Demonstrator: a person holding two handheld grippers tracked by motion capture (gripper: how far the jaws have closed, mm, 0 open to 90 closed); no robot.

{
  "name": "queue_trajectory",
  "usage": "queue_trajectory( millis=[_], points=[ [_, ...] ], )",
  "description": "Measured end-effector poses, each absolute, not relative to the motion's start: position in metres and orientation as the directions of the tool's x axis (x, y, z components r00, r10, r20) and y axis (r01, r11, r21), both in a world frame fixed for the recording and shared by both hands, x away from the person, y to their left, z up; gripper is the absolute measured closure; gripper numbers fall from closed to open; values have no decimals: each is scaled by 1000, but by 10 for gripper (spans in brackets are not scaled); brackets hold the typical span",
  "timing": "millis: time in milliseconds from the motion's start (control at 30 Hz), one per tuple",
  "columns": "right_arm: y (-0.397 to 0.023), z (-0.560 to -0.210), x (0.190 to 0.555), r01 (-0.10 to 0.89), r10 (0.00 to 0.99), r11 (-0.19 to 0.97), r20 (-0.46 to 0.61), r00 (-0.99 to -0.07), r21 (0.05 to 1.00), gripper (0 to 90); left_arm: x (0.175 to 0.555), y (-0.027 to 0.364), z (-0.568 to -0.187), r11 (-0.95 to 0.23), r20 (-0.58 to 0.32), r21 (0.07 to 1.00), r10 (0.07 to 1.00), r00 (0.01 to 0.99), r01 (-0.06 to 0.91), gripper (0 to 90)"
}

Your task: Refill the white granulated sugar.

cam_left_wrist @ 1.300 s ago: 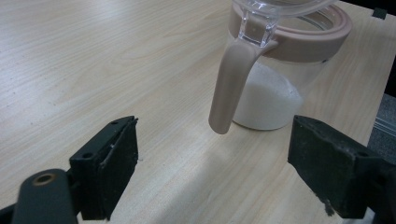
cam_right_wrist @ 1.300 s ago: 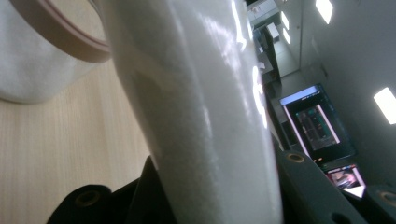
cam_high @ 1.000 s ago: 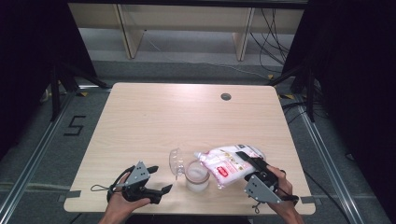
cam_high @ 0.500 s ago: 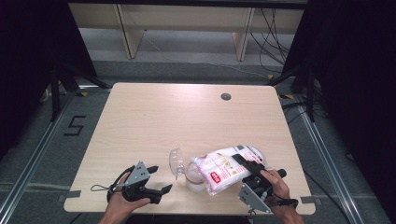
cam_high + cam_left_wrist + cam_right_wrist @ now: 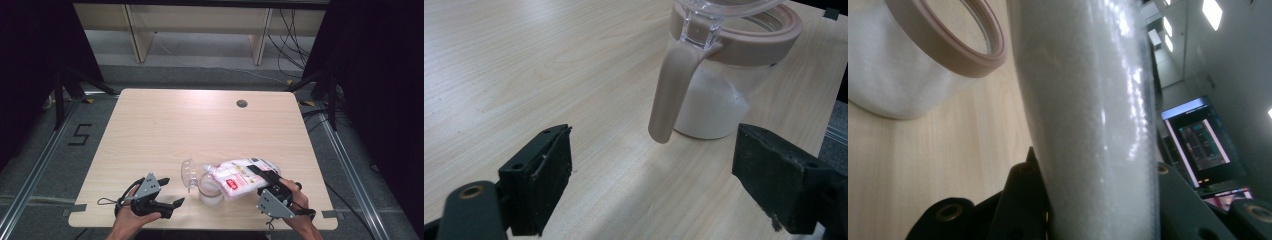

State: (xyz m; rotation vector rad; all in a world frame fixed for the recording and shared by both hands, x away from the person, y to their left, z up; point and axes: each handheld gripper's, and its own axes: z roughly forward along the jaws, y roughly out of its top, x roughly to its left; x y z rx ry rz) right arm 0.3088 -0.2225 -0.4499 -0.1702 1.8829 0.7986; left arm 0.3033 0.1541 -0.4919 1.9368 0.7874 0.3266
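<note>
While right hand-held gripper pinches glossy granule-filled bag, left hand-held gripper spread.

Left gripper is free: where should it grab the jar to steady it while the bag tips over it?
Probably the jar body below the pink rim, from the handle side that the open left gripper faces. The round upright wall there is bare and gives two opposed faces. The hanging latch handle is thin and likely swings. The bag crowds the rim.

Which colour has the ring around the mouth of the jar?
The ring is dusty pink; the left gripper view shows it best.
</note>
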Motion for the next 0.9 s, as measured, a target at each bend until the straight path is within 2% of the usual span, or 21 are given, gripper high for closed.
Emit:
queue_trajectory(
  millis=[267,467,633,900],
  points=[
    [-226,-458,316,-328,386,676,-696,-605,660,744,305,156,-491,-339,-71,868,640,765,364,158],
    [-226,-462,325,-310,390,671,-675,-626,674,748,306,156,-492,-328,-83,870,638,766,368,159],
    [-231,-466,332,-272,437,635,-627,-644,723,748,306,156,-492,-331,-81,870,637,766,367,159],
    [-242,-470,339,-210,533,514,-501,-682,832,752,305,154,-492,-322,-95,865,647,757,384,160]
  ],
)
